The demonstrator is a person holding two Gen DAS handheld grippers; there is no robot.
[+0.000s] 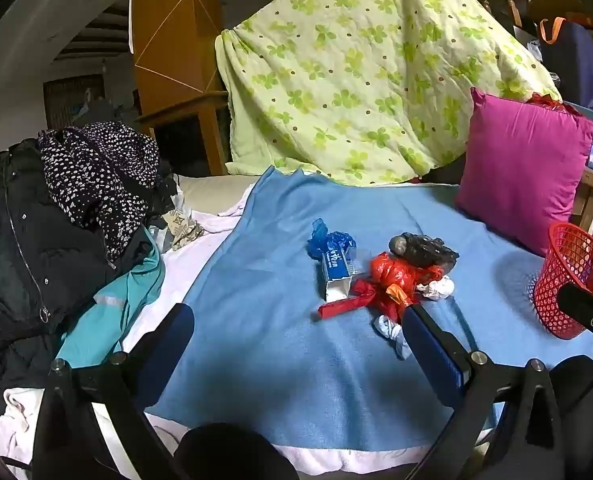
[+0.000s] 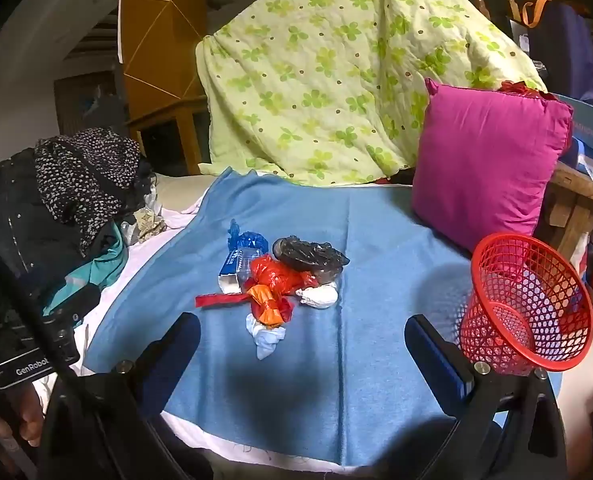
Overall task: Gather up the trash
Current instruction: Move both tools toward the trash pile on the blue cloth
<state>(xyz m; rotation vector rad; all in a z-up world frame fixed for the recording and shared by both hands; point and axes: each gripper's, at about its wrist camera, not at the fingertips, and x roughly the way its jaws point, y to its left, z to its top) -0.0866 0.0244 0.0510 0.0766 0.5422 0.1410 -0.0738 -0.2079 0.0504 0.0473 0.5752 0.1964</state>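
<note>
Both tongs are spread wide w/ nothing between the pads: left gripper (image 1: 298,334) hangs over the near blue cloth (image 1: 256,360), right gripper (image 2: 302,344) likewise, both tilted down toward the bed. Neither touches anything. Task item is the trash pile (image 2: 280,280), mid-cloth, at approx. 12 o'clock from the right gripper and 1 o'clock from the left. Pile consists of a blue-white carton (image 2: 232,270) w/ blue wrap at its far end, a red bag (image 2: 276,276), a black bag (image 2: 310,258), a white wad (image 2: 318,296), an orange twist (image 2: 266,302) and a pale wad (image 2: 266,338) nearest the tongs. Pieces overlap, so, as a judgement, start w/ the outliers: the pale wad is closest and lies mostly free. Approach low, straddle it, close fully since film and paper crush; avoid pinching the cloth beneath. Lift clear before traversing, else neighbours may drag. Container: red mesh basket (image 2: 528,304), at 2 o'clock from the right gripper, leaning, mouth toward the camera, just beside the right finger. Interior appears empty in the right view. It looks light and may tip on contact, so release from above. Pink pillow (image 2: 492,160) stands behind at approx. 1 o'clock.
</note>
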